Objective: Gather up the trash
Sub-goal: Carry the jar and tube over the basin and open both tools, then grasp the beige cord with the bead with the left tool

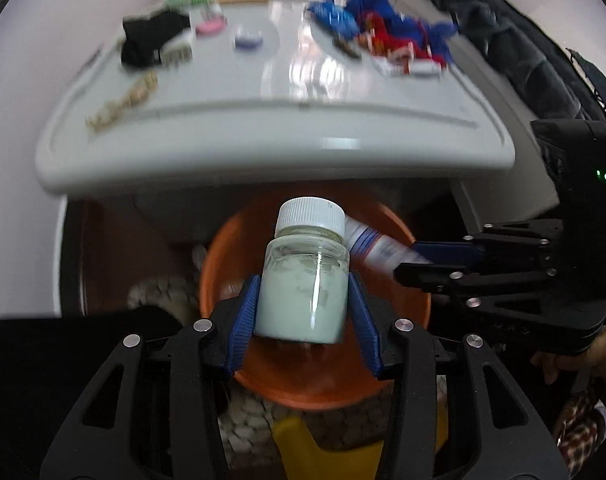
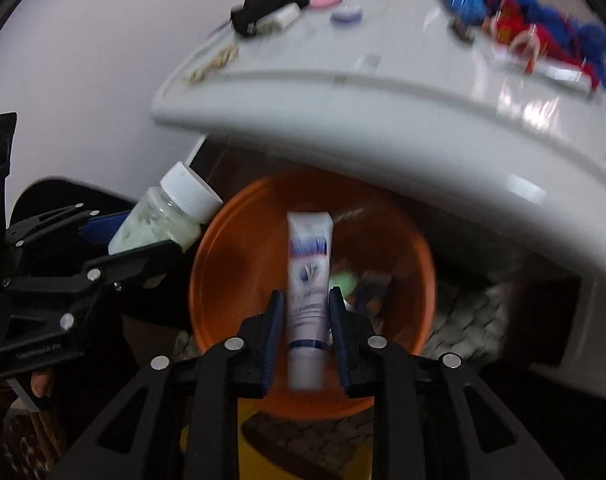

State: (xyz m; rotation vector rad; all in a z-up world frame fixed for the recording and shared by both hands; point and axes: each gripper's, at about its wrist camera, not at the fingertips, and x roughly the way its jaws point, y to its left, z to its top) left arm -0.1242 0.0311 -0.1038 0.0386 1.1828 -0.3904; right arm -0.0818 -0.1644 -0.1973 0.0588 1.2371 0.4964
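Observation:
My left gripper (image 1: 305, 280) is shut on a clear jar (image 1: 299, 304) of pale green cream with a white ribbed cap. It holds the jar upright over an orange bucket (image 1: 211, 280). The right wrist view shows the same jar (image 2: 163, 216) in the left gripper (image 2: 151, 234) at the bucket's (image 2: 207, 264) left rim. My right gripper (image 2: 307, 294) is above the bucket's middle. A white tube (image 2: 309, 280) with blue print sits between its blue pads, blurred and loose, with a thin gap at the left pad. The left wrist view shows the right gripper (image 1: 415, 260) and tube (image 1: 367, 240) coming in from the right.
A white table (image 1: 263, 152) overhangs the bucket's far side. It carries a black cloth (image 1: 151, 36), blue and red wrappers (image 1: 387, 32), small pink and purple lids and a gold chain. Green and dark scraps (image 2: 343, 280) lie in the bucket. A yellow object (image 1: 303, 440) and a knitted rug lie below.

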